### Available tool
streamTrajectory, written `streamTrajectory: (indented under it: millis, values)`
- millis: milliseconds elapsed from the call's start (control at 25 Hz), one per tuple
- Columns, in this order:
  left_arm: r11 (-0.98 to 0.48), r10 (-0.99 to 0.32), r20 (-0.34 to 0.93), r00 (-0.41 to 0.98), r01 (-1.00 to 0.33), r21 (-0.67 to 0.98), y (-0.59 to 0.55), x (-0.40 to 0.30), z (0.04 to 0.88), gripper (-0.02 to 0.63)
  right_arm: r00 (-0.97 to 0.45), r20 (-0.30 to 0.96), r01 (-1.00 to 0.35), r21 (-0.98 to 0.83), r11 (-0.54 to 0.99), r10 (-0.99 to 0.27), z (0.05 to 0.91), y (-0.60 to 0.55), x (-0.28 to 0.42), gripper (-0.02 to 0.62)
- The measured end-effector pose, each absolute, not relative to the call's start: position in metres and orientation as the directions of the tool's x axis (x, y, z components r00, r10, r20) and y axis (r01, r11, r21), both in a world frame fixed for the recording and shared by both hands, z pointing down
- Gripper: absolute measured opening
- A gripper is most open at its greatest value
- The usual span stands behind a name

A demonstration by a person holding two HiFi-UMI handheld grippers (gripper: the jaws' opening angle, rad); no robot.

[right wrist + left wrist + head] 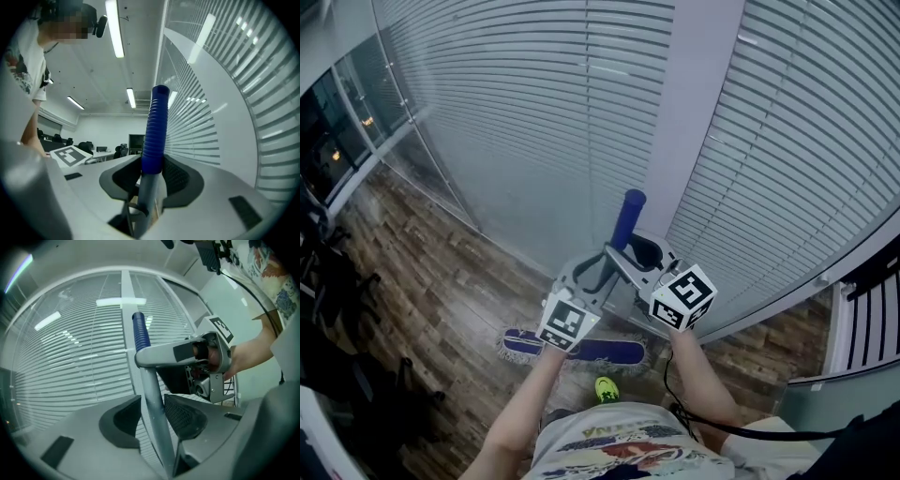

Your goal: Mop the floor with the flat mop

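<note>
- The left gripper [153, 414] has its jaws clenched on the grey pole of the mop handle [153, 390], which runs up between the two dark pads.
- The right gripper [151, 177] grasps the same handle higher up, where the grey pole meets the ribbed blue grip [156, 126]. In the left gripper view it reaches in from the right, just above the left jaws.
- In the head view the two marker cubes sit side by side just in front of the person's printed shirt [619, 448]. A black cable [741, 429] trails beside the right forearm.
- A green shoe [607, 389] stands on the wooden floor [441, 291], just behind the mop head [614, 352].
- The blue mop head lies flat on the floor, below the grippers and near the foot of the glass wall.
- The handle leans up and away from the person, its blue end in line with a white pillar [689, 112].
- Closed blinds [516, 112] behind the glass fill both sides of the pillar, so the wall closes off the floor right ahead of the mop.
- At the left edge, dark office chairs [328, 272] stand on the floor, well apart from the mop head.
- Farther off, the right gripper view shows a room with a desk [101, 154] and more chairs, under long ceiling lights [114, 28].
</note>
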State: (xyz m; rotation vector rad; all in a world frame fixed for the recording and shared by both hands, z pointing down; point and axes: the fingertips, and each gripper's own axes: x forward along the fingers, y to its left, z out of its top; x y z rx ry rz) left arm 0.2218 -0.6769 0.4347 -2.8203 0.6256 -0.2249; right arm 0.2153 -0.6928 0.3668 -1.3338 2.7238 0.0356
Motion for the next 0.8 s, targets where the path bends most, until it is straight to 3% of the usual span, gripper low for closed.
streamTrajectory:
  millis: [160, 440, 520, 640, 800]
  values:
    - [-0.943, -0.274, 0.088, 0.958, -0.249, -0.221, -0.631, 0.204, 0.43, 0.251, -0.666, -0.132, -0.741, 0.006, 0.671, -0.734, 0.356, -0.628, 0.191, 0.14]
    - [-0.971, -0.087, 0.142, 0.986, -0.052, -0.234, -0.531, 0.184, 0.433, 0.262, -0.76, -0.11, -0.649, 0.083, 0.756, -0.64, 0.357, -0.523, 0.14, 0.137]
    - [-0.968, -0.058, 0.151, 0.987, -0.019, -0.251, -0.501, 0.179, 0.438, 0.228, -0.776, -0.1, -0.63, 0.103, 0.769, -0.622, 0.361, -0.496, 0.126, 0.135]
    - [-0.962, -0.028, 0.157, 0.987, 0.016, -0.273, -0.451, 0.169, 0.442, 0.075, -0.783, -0.094, -0.622, 0.121, 0.774, -0.615, 0.363, -0.452, 0.111, 0.133]
    - [-0.967, -0.042, 0.139, 0.989, -0.005, -0.254, -0.396, 0.142, 0.445, 0.055, -0.796, -0.086, -0.605, 0.13, 0.786, -0.599, 0.366, -0.392, 0.082, 0.132]
